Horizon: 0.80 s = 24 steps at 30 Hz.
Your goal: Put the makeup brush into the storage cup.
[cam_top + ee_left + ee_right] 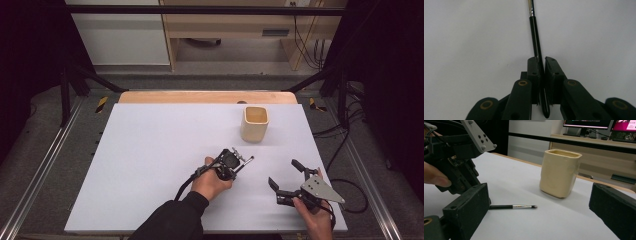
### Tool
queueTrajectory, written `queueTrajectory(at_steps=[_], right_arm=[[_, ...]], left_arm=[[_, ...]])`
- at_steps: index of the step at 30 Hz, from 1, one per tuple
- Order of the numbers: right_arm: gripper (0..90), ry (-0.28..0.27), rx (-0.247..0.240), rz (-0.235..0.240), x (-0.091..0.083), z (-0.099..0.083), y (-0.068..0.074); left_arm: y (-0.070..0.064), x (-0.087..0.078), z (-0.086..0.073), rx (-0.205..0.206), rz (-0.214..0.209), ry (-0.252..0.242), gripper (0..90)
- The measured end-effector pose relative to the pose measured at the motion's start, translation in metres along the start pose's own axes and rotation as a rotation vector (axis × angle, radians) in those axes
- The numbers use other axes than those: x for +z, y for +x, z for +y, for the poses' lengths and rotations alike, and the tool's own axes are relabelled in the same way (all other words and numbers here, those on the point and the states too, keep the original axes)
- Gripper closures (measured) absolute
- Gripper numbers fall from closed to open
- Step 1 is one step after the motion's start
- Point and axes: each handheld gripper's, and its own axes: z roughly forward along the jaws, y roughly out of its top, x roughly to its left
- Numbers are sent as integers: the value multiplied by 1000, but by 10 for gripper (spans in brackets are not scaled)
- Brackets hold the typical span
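The left hand-held gripper (542,65) clamps a thin brush (512,206) near its end; it could pivot loose. The right hand-held gripper (286,181) gapes apart.

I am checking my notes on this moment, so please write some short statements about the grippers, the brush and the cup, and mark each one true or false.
1. The left gripper is shut on the thin brush. True.
2. The right gripper holds the cream cup. False: its jaws stand wide open with nothing between them, and the cup stands apart on the table.
3. The cup stands upright on the white table top. True.
4. The brush is already inside the cup. False: it is outside, low over the table, its tip pointing away from the left gripper.
5. The cup lies on its side. False: it is upright.
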Motion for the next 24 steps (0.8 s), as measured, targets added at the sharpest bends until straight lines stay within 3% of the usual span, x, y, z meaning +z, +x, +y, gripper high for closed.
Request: queueTrajectory(at_steps=[16, 22, 24], right_arm=[[33, 4, 4, -1, 0, 0, 0], [33, 6, 5, -2, 0, 0, 0], [33, 6, 2, -2, 1, -1, 0]], left_arm=[[1, -4, -6, 40, 12, -32, 841], [3, -13, -10, 41, 41, -110, 841], [4, -15, -11, 39, 43, -116, 842]])
